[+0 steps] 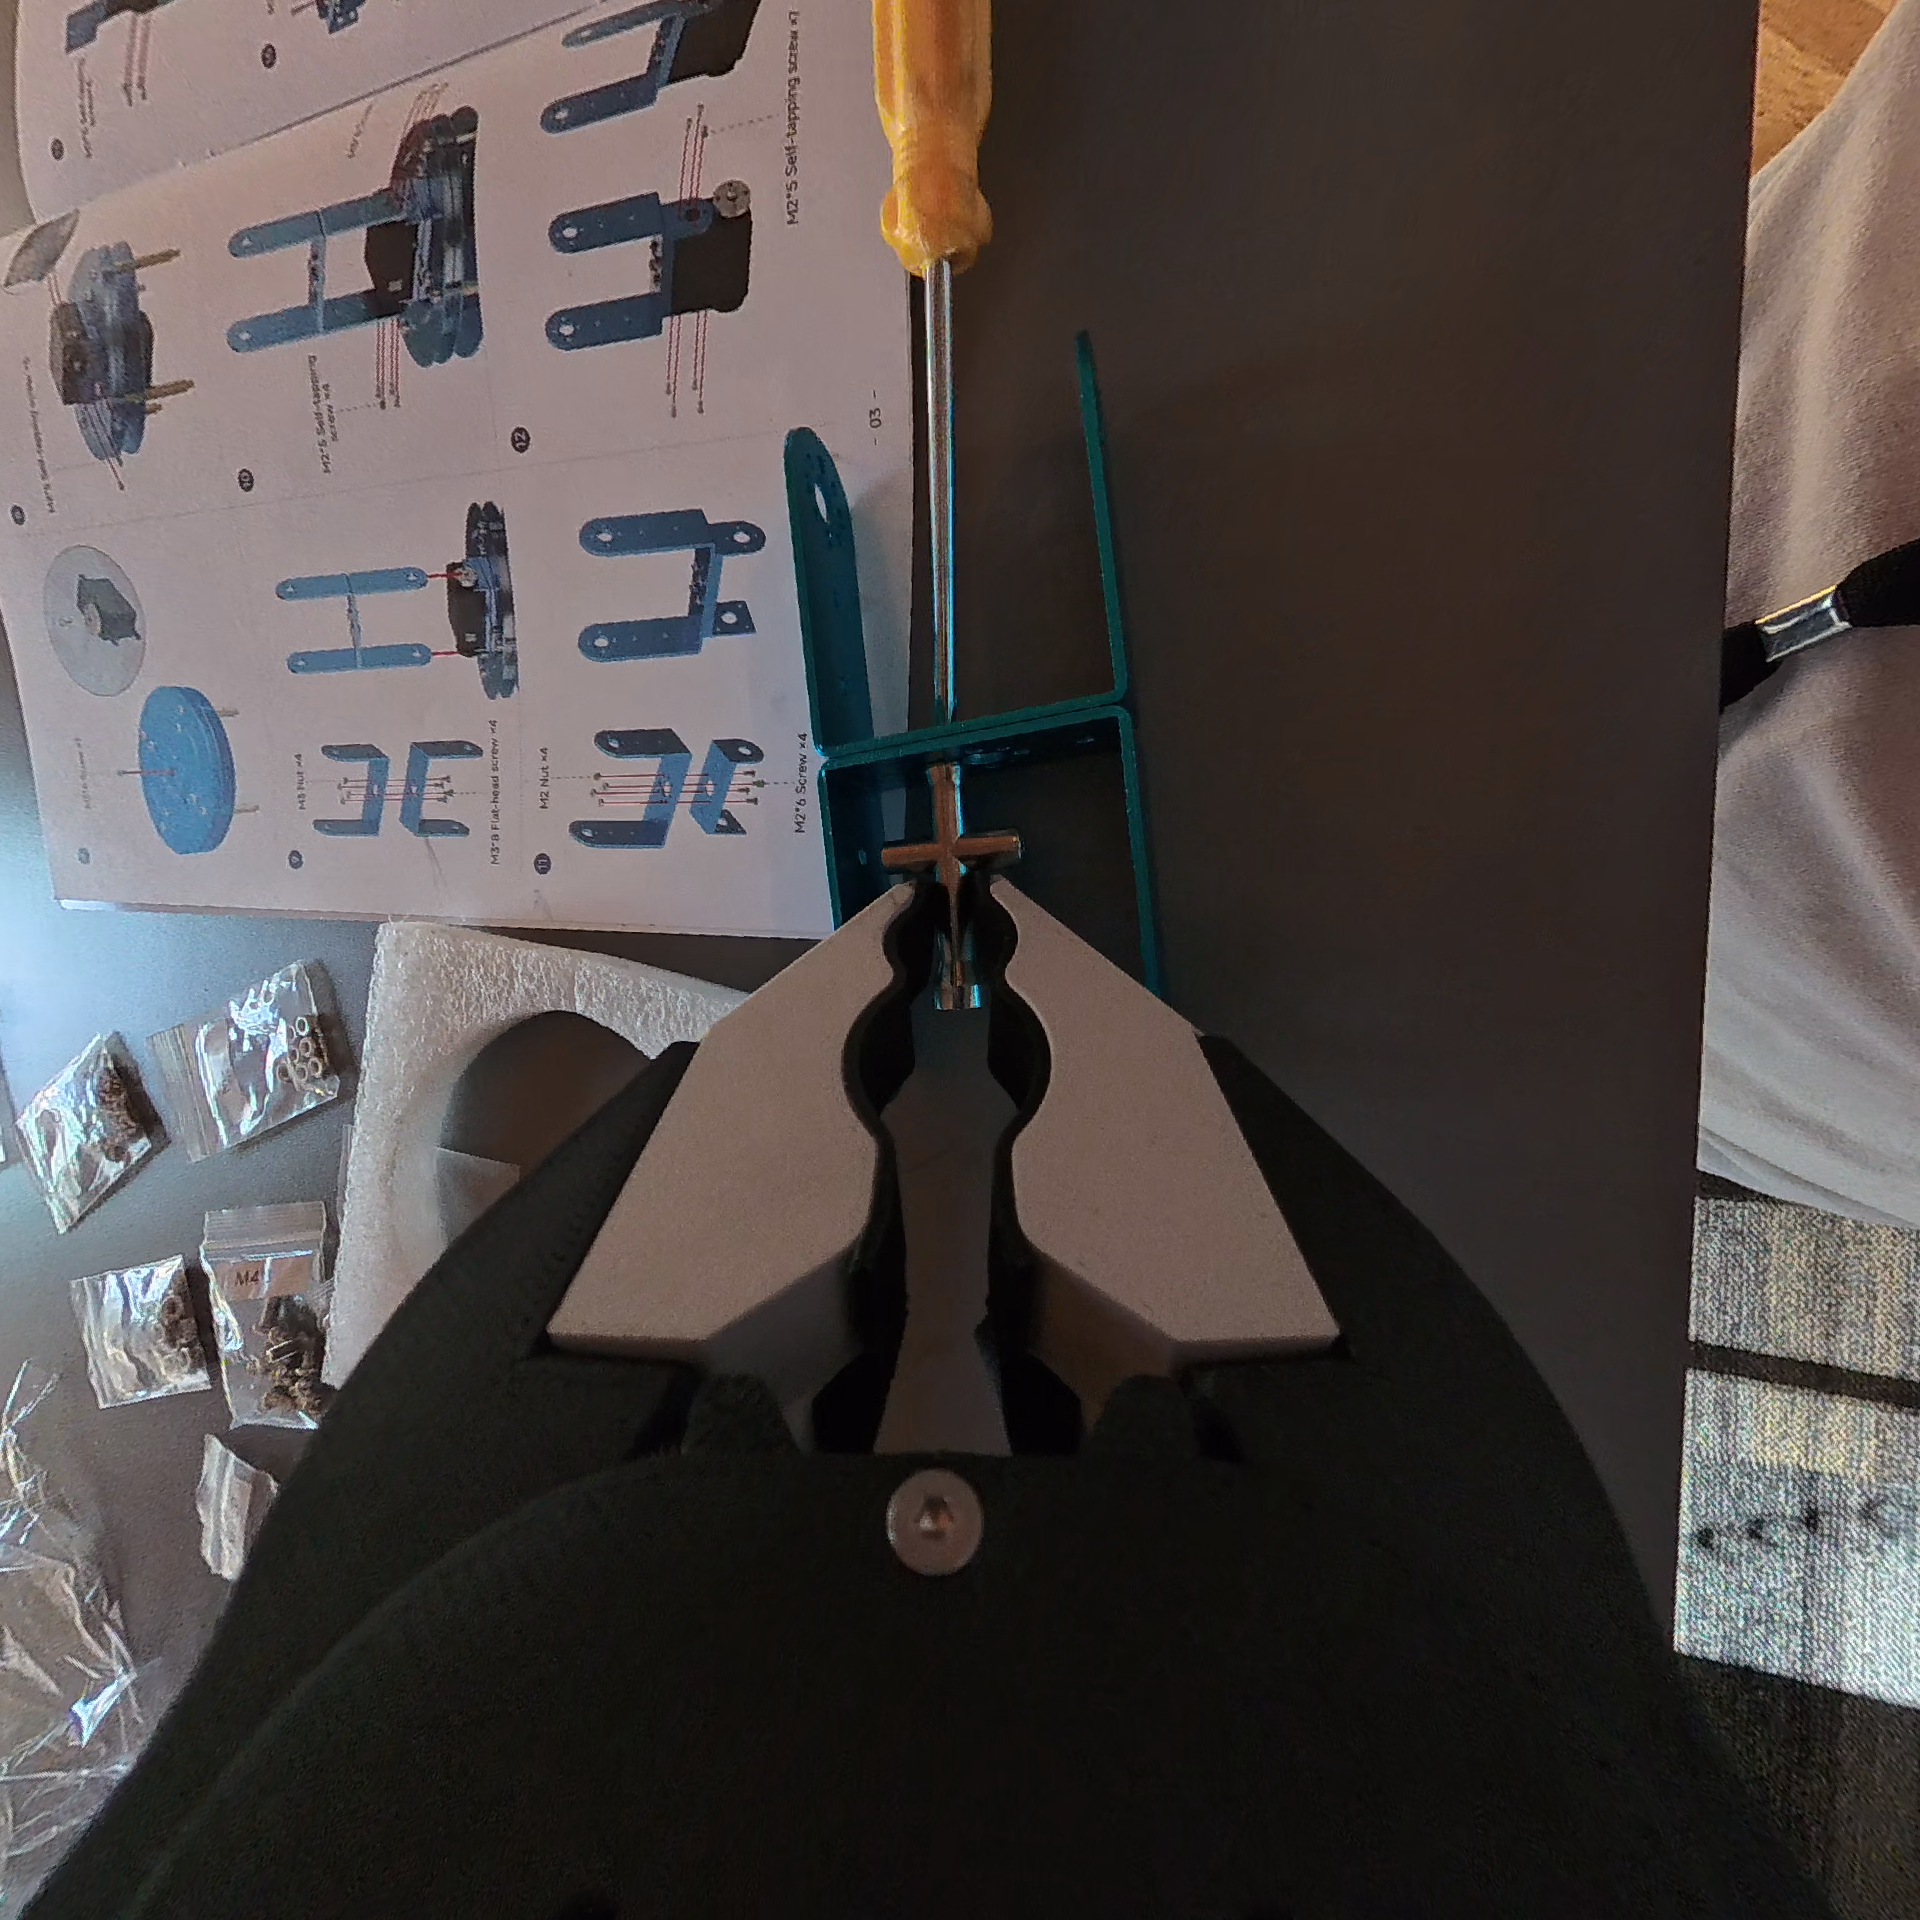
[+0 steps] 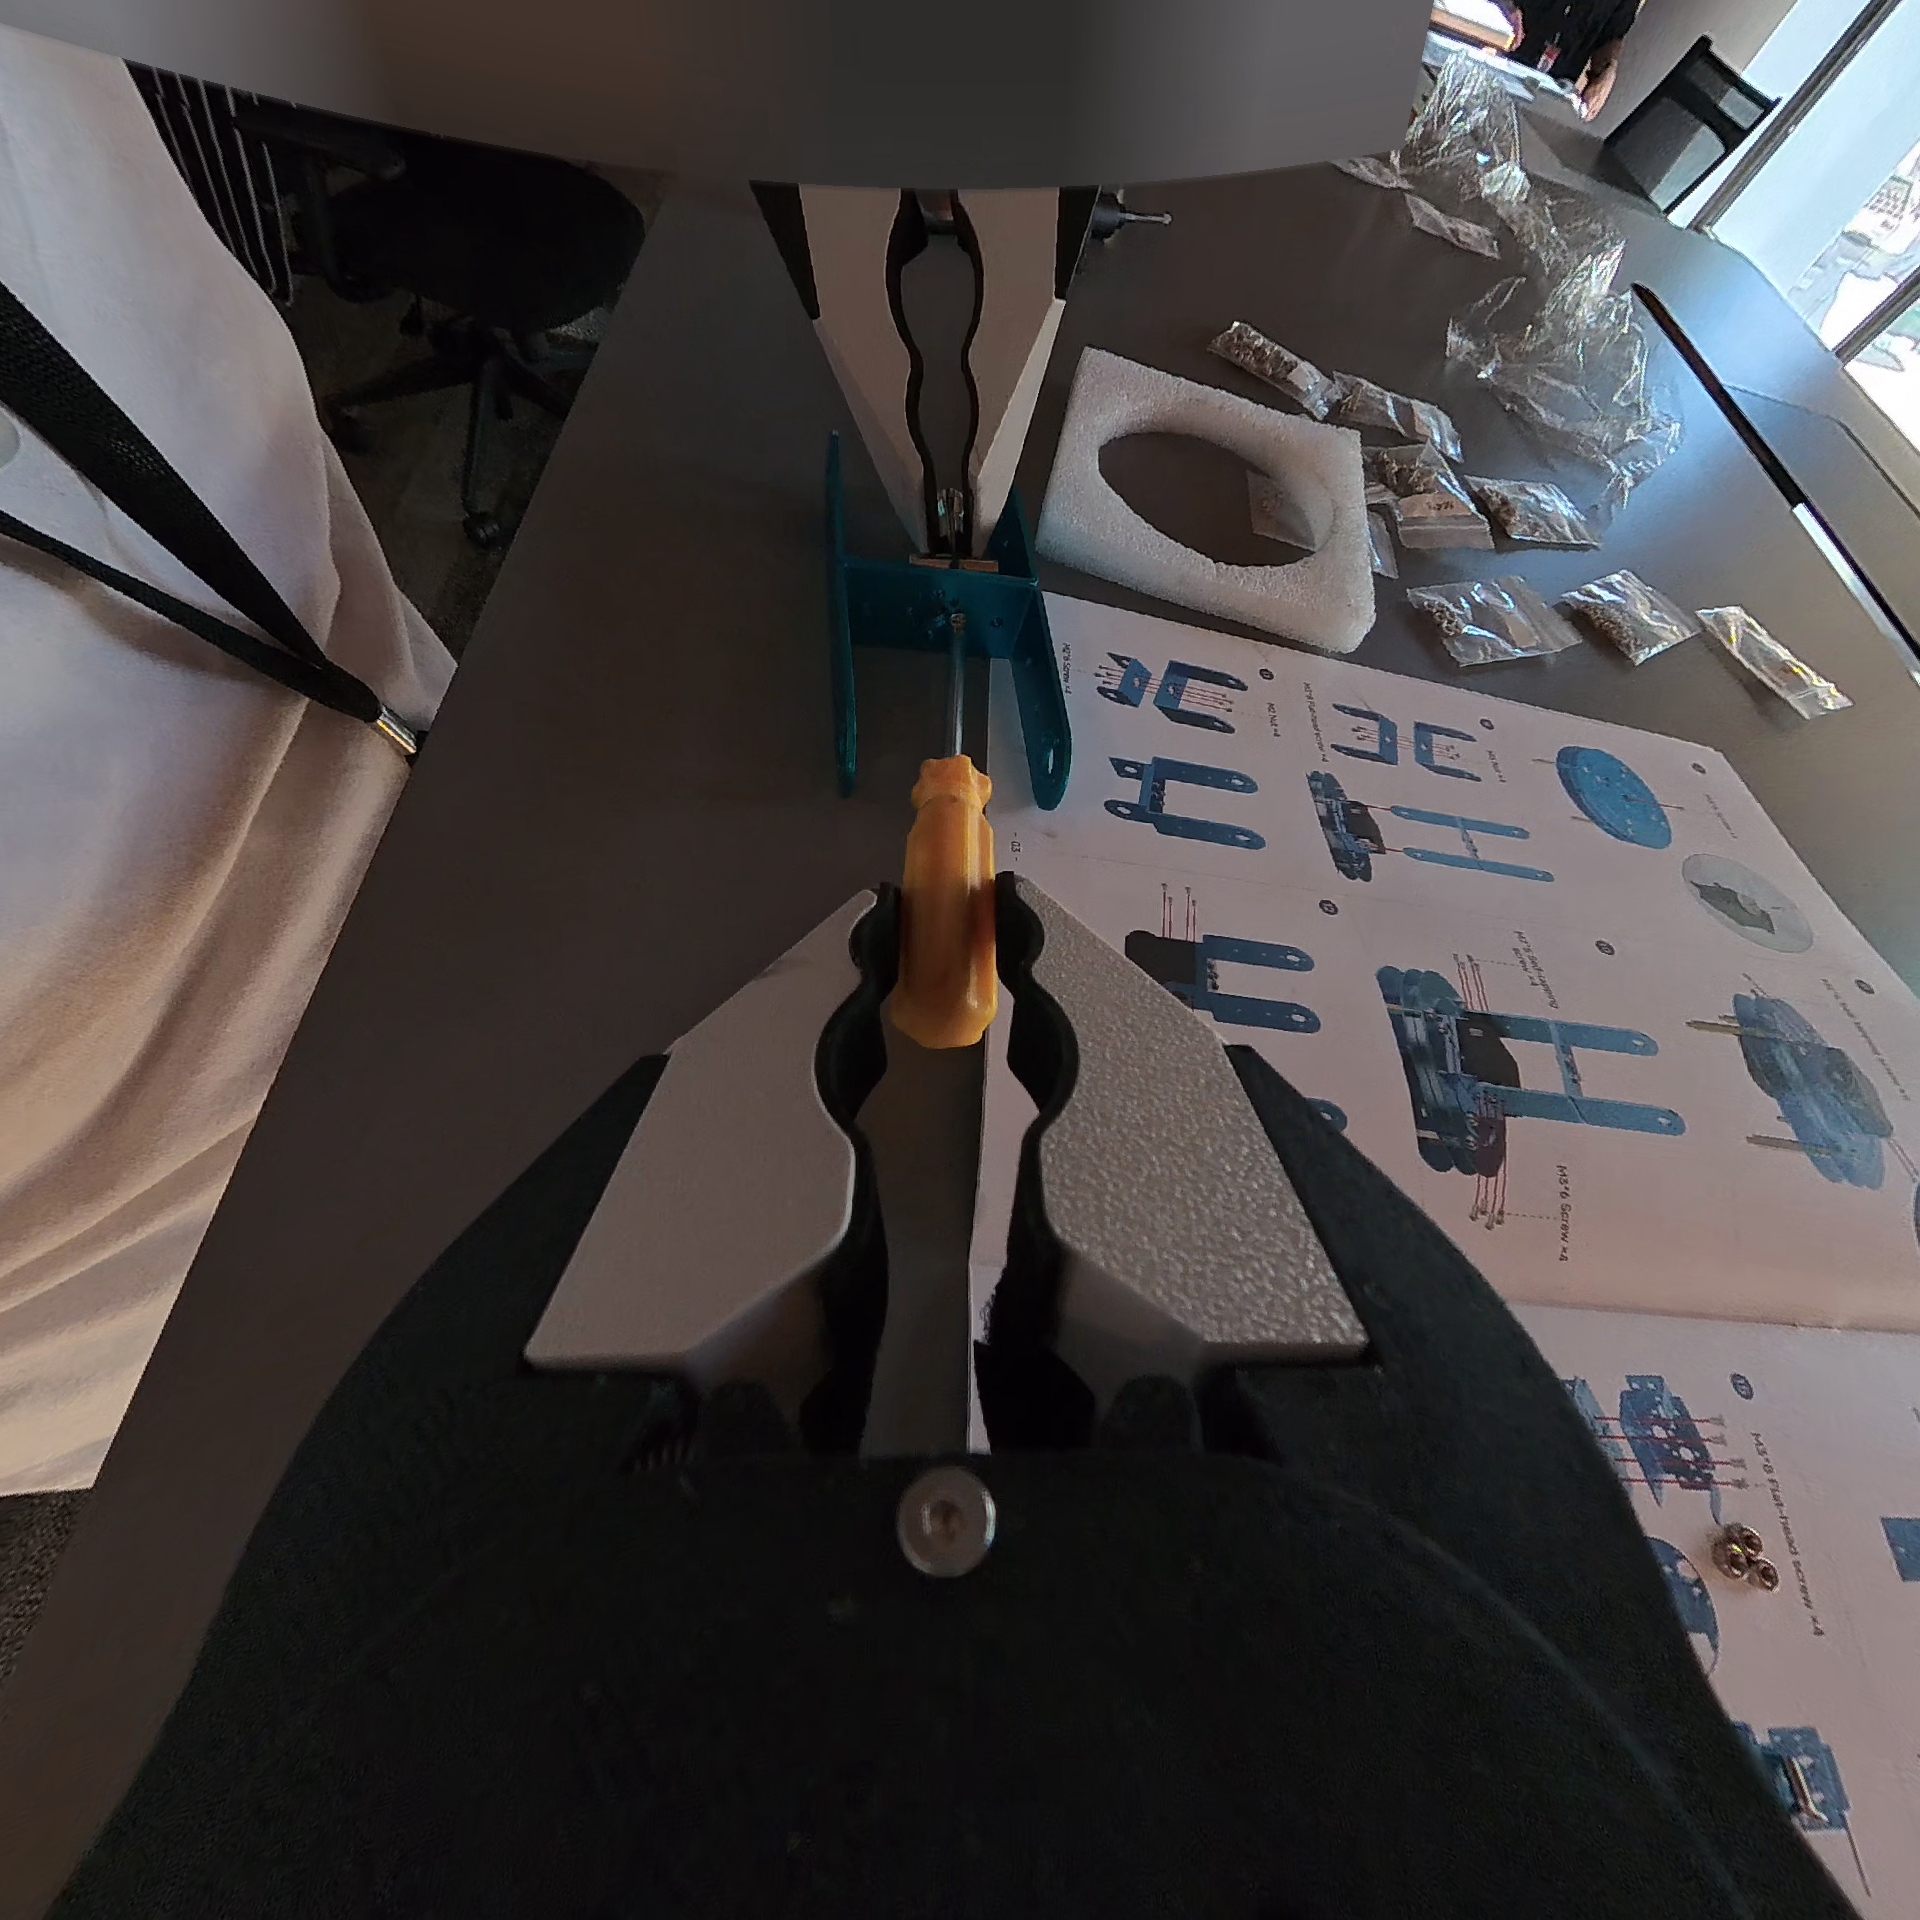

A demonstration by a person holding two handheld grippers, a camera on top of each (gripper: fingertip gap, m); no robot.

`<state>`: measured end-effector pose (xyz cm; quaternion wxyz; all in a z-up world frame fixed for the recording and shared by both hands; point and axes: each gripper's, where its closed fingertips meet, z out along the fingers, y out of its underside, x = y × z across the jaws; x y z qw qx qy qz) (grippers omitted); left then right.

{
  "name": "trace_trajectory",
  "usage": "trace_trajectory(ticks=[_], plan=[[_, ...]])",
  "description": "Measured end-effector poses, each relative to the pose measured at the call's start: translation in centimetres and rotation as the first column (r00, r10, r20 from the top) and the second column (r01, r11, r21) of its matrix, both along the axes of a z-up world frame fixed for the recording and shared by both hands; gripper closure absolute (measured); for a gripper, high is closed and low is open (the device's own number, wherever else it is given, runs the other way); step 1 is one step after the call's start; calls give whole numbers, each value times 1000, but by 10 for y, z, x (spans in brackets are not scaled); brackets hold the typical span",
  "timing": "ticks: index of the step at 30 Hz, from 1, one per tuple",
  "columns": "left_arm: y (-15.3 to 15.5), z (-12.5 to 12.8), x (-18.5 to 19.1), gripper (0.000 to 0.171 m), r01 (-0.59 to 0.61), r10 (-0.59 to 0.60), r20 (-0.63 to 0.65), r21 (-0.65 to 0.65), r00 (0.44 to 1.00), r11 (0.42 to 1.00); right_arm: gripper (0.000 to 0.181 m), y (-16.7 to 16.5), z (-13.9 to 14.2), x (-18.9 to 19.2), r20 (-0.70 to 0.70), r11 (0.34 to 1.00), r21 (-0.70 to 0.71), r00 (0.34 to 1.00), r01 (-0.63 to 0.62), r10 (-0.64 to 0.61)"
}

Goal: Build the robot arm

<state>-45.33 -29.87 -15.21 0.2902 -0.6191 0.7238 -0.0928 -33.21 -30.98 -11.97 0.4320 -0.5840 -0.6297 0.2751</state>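
Observation:
My left gripper (image 1: 951, 886) is shut on a small silver cross-shaped wrench (image 1: 949, 854), held against the inside of two teal metal U-brackets (image 1: 977, 743) joined back to back on the dark table. My right gripper (image 2: 943, 899) is shut on the yellow handle of a screwdriver (image 2: 945, 914). Its shaft runs to the joined faces of the brackets (image 2: 940, 613) from the opposite side. The screwdriver also shows in the left wrist view (image 1: 932, 135), and the left gripper (image 2: 948, 520) in the right wrist view. The two grippers face each other across the brackets.
An open instruction sheet (image 1: 416, 468) lies beside the brackets. A white foam block (image 2: 1205, 509) with a round hole and several small bags of hardware (image 2: 1475, 613) lie beyond it. Three loose nuts (image 2: 1740, 1564) sit on the sheet. A person in white stands at the table edge (image 1: 1725, 727). The tips of one gripper are about 15 centimetres away from the tips of the other.

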Motion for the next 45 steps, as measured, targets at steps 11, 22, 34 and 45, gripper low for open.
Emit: trace_trajectory(ticks=[11, 22, 34, 45], plan=[[1, -1, 1, 166, 9, -9, 7, -1, 1000, 1000, 164, 2, 2, 3, -24, 1000, -6, 1000, -3, 3], [2, 0, 3, 166, 16, -16, 5, 3, 1000, 1000, 164, 1, 3, 2, -34, 1000, -17, 999, -12, 11], [2, -1, 3, 166, 23, -23, 1, 23, 1000, 999, 164, 6, 1, 3, -69, 975, -222, 997, 2, -18], [4, -1, 3, 166, 61, -59, -20, 97, 998, 993, 164, 2, -6, 4, -1, 924, -376, 997, 68, -73]])
